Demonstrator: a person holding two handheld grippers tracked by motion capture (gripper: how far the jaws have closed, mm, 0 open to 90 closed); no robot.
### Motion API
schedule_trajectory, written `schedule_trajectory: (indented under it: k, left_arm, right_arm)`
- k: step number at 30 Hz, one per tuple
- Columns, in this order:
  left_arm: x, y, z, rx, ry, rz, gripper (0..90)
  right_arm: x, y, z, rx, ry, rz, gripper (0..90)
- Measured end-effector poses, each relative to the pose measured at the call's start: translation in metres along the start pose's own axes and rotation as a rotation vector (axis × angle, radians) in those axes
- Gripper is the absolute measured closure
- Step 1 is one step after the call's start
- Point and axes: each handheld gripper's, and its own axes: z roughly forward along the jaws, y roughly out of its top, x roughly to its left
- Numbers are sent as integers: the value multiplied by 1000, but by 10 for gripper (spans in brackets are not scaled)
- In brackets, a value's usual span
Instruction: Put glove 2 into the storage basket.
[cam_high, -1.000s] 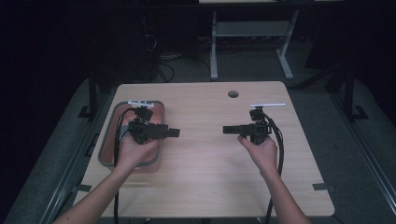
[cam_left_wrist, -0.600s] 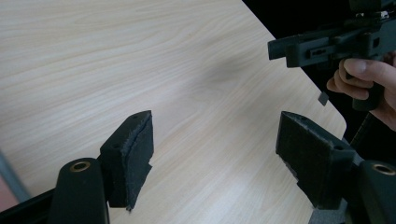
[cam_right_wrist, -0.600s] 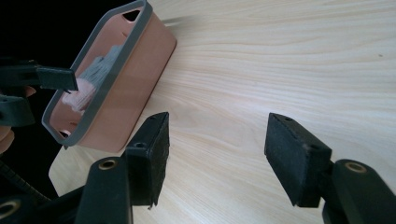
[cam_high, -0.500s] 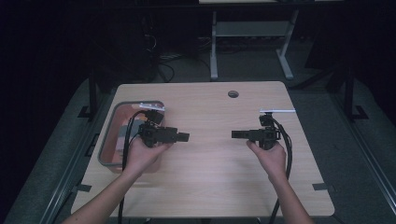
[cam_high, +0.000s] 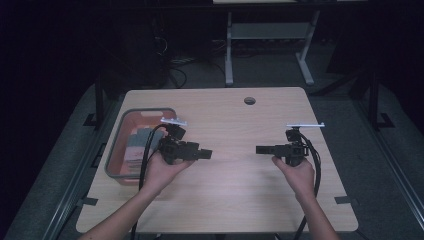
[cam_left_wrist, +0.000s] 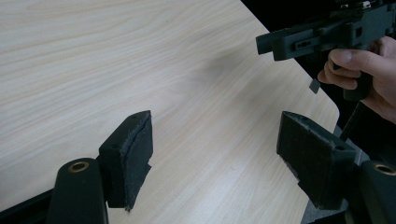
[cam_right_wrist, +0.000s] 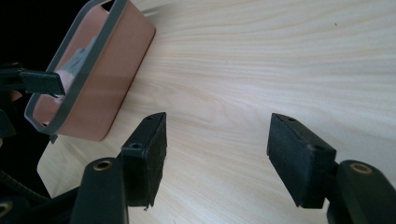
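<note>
Nothing is picked up yet: your left gripper (cam_high: 206, 154) and right gripper (cam_high: 261, 149) face each other over the bare desk (cam_high: 235, 195), fingers wide and empty, the right's having just been opening. The basket (cam_high: 116, 160) at the left, cloths inside, waits untouched.

1. A pale wooden table (cam_left_wrist: 140, 60) with fine grain spreads across most of the left gripper view, and its rounded corner shows at the right.
2. Two black padded jaws of the left gripper (cam_left_wrist: 217, 158) rise from the bottom edge, standing wide apart with only bare wood between them.
3. At the upper right, a hand (cam_left_wrist: 369, 74) holds the other black gripper (cam_left_wrist: 266, 44), which points left above the table's edge.
</note>
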Motion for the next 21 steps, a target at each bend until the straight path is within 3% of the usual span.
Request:
schedule_trajectory:
  k: [13, 21]
  left_arm:
    - [-11, -10, 22, 39, -41, 19, 265]
    - [-21, -28, 38, 71, -73, 33, 261]
  right_arm:
    - [-17, -16, -5, 13, -13, 20, 364]
    - [-27, -35, -7, 15, -7, 37, 345]
